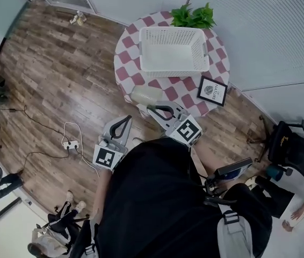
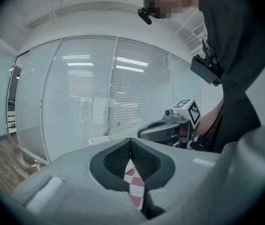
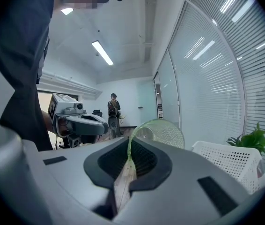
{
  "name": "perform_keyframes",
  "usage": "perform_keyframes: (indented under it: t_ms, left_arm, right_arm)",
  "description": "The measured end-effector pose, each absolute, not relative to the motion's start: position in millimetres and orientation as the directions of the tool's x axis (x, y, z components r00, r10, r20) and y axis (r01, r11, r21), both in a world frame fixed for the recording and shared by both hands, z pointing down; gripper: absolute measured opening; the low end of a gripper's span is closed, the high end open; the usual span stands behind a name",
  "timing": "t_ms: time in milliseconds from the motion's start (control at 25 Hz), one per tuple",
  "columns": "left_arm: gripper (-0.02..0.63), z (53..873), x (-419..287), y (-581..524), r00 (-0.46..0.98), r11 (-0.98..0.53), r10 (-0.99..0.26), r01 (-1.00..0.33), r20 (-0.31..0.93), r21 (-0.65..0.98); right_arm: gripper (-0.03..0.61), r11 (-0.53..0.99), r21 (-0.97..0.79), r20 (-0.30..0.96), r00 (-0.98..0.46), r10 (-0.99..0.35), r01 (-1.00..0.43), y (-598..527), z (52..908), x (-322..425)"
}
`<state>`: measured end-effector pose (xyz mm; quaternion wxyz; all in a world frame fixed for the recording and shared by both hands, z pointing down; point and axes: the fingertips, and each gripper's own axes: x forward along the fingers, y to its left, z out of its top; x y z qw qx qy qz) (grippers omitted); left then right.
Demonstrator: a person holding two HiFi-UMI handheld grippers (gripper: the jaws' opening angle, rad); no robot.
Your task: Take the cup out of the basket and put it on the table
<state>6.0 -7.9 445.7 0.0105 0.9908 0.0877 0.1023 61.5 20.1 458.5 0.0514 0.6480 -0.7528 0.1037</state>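
Our right gripper (image 3: pixel 128 146) clamps the cup (image 3: pixel 163 132) by its rim, near the basket (image 1: pixel 173 47). Our left gripper (image 2: pixel 130 142) hangs closed and empty.

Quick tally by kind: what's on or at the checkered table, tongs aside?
basket: 1
plant: 1
framed picture: 1
cup: 1
Total: 4
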Motion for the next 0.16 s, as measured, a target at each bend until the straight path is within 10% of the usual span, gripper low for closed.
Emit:
perform_keyframes:
  t_ms: [160]
  left_arm:
    - [0.006, 447.2, 4.8, 1.2, 0.956, -0.982, 0.188, 0.179, 0.224, 0.059]
  right_arm:
    - [0.023, 0.127, -0.090, 0.223, -0.144, -0.964, -0.988, 28.3, 460.1, 63.7]
